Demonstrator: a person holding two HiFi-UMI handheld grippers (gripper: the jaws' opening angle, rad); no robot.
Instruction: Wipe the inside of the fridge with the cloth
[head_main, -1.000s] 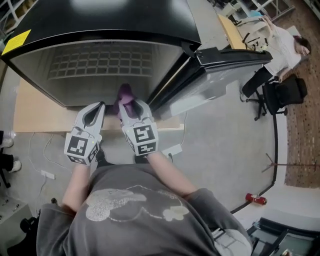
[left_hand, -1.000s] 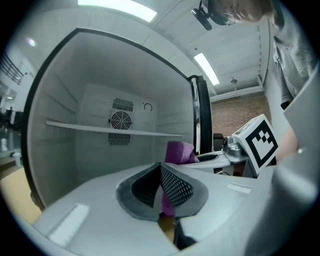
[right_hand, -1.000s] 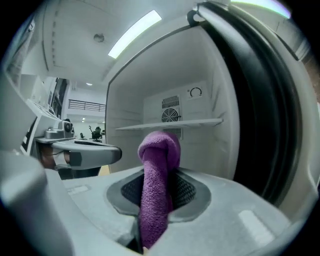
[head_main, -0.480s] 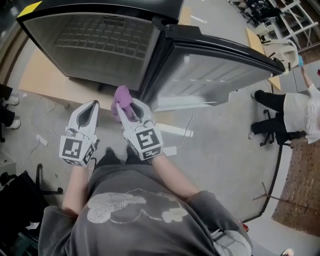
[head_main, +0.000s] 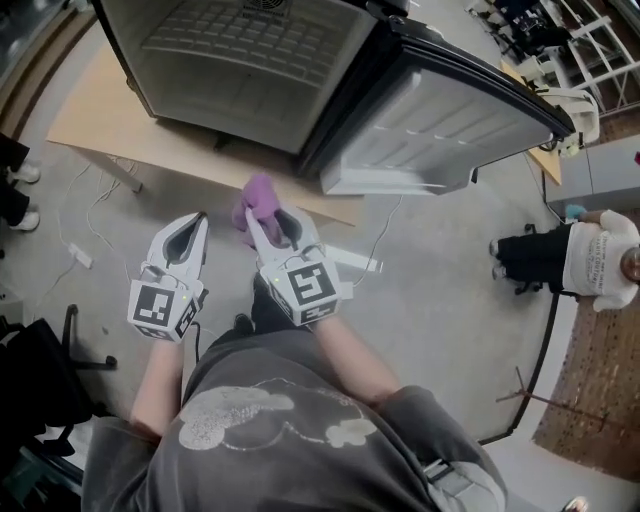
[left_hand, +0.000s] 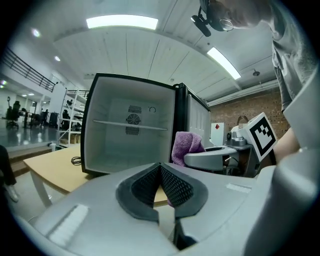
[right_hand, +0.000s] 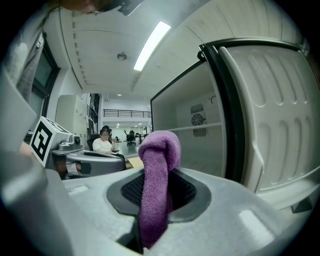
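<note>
The small fridge (head_main: 250, 60) stands open on a wooden table (head_main: 100, 120), its door (head_main: 440, 120) swung out to the right. A purple cloth (head_main: 258, 200) sticks up from my right gripper (head_main: 265, 225), which is shut on it. The gripper hangs over the floor in front of the table. My left gripper (head_main: 193, 222) is beside it on the left, shut and holding nothing. The left gripper view looks into the bare white fridge (left_hand: 131, 135), with the cloth (left_hand: 186, 146) at the right. In the right gripper view the cloth (right_hand: 157, 165) hangs between the jaws, before the door (right_hand: 270, 115).
Cables (head_main: 80, 255) trail over the grey floor at the left. A white power strip (head_main: 350, 262) lies below the door. A dark chair base (head_main: 70, 350) stands at the far left. A seated person (head_main: 590, 255) is at the right edge.
Both grippers have drawn back from the fridge opening and now sit over the floor before the table. The cloth stays in the right gripper. The head view has tilted down.
</note>
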